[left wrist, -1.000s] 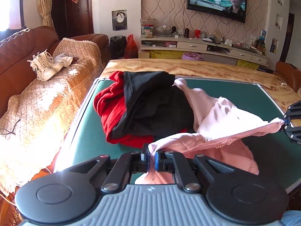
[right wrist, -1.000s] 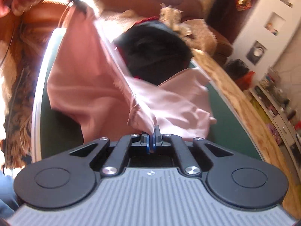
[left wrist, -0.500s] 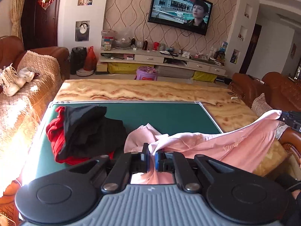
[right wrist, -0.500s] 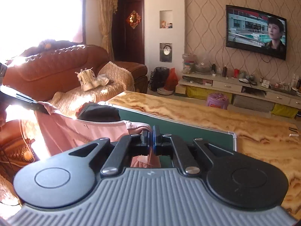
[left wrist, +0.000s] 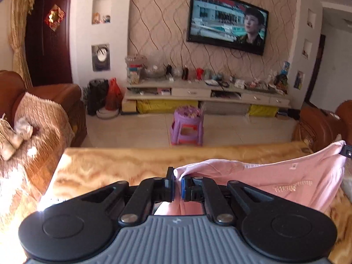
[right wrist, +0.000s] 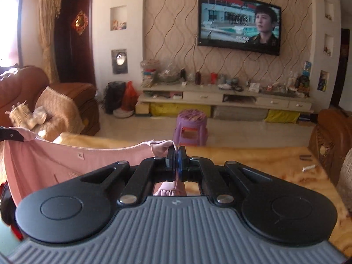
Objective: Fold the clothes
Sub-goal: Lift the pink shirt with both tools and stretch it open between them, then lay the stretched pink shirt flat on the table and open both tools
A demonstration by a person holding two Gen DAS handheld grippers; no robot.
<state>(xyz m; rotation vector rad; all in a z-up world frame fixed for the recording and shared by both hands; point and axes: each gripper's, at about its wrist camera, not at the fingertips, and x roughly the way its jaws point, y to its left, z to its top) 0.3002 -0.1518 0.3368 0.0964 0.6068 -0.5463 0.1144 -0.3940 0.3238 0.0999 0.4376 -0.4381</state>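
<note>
A marble-patterned table fills the foreground of a sunlit living room, and everything here sits in relation to it. Beyond its far edge a long TV cabinet runs along the papered wall, with a television mounted above it showing a broadcast. To the table's left stands a brown leather sofa draped in a quilted cover, pale shoes lying on it. On the tiled floor between table and cabinet sits a purple plastic stool.

Above the table hangs a pink garment, stretched in the air between my two grippers, its upper hem taut and its body sagging below toward the tabletop. A small size tag marked XL shows just under the hem in the right wrist view. My left gripper is pinched tight on one corner of the hem, a fold of cloth bulging out over the blue pads. My right gripper is clamped down on the opposite corner, jaws nearly touching with only fabric between them. At the table's near left corner, below the hanging cloth, a sliver of red clothing shows.
</note>
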